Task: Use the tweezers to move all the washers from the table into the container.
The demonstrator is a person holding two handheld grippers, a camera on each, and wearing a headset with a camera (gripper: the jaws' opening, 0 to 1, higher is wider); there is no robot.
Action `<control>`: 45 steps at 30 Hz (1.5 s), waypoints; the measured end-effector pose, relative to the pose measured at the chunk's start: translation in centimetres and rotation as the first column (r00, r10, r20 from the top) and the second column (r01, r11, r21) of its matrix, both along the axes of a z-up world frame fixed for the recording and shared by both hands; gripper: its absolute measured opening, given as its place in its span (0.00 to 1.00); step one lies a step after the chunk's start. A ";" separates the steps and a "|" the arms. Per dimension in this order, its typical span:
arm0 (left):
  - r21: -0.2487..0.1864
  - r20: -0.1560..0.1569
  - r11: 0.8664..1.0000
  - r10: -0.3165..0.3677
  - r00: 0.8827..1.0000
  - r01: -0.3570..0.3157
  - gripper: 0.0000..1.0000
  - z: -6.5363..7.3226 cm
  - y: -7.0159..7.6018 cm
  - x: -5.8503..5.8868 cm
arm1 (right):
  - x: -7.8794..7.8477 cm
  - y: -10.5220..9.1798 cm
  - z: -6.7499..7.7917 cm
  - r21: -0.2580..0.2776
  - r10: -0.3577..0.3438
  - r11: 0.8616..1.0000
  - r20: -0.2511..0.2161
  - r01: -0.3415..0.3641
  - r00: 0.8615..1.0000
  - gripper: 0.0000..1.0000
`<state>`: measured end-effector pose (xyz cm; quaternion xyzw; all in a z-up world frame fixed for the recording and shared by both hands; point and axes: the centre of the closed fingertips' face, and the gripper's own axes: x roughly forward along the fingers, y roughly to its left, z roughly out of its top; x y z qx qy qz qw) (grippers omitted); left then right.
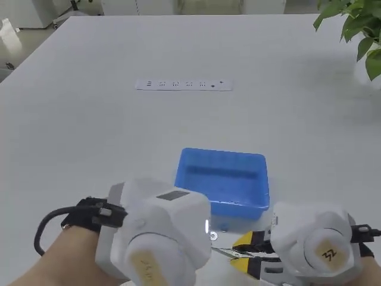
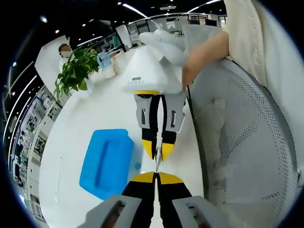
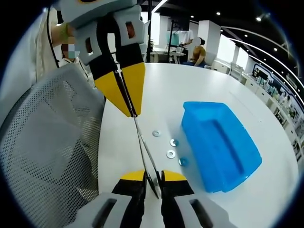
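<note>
White table (image 1: 89,119), open-plan office behind; power strip (image 1: 183,84) lies far across it, well apart from the work. Blue container (image 1: 238,208) sits near the person's edge, long side facing the grippers. Tweezers (image 3: 141,142) are off the table, bridged between both tools: left gripper (image 3: 124,97) is closed on one end, right gripper (image 3: 153,179) is closed on the other, the two sets of yellow tips facing each other. Reads as a handover or regrip, not yet a pick. Cannot tell which end is the pointed one. Four washers (image 3: 170,154) are on the table in a loose string between the tweezers and the container's near wall, none inside that I can see. The tweezers' long axis runs gripper to gripper, roughly parallel to that wall, so the washers lie sideways off the shaft, on the container side. Judgement: the right gripper is a little nearer the cluster, and whichever hand keeps the tool must swing its tip toward the container and down.
</note>
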<state>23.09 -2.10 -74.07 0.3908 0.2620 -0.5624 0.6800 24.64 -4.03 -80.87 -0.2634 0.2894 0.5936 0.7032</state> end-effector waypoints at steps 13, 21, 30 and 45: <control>-0.082 -0.031 0.997 0.014 0.999 -0.017 0.00 2.7 -1.3 -0.1 | -0.3 1.5 1.4 0.082 -0.007 0.997 -0.003 0.007 1.000 0.07; -0.091 -0.086 0.995 0.028 0.996 -0.036 0.00 2.0 -1.8 0.3 | -0.3 1.1 0.8 0.093 -0.036 0.995 -0.044 0.041 0.998 0.08; -0.108 -0.177 0.993 0.033 0.984 -0.053 0.00 2.4 -2.9 1.3 | -0.4 1.4 1.5 0.137 -0.047 0.989 -0.093 0.059 0.995 0.16; -0.153 -0.194 0.982 0.081 0.978 -0.111 0.00 2.3 -4.3 2.9 | 1.1 0.4 3.2 0.173 -0.085 0.980 -0.103 0.102 0.991 0.03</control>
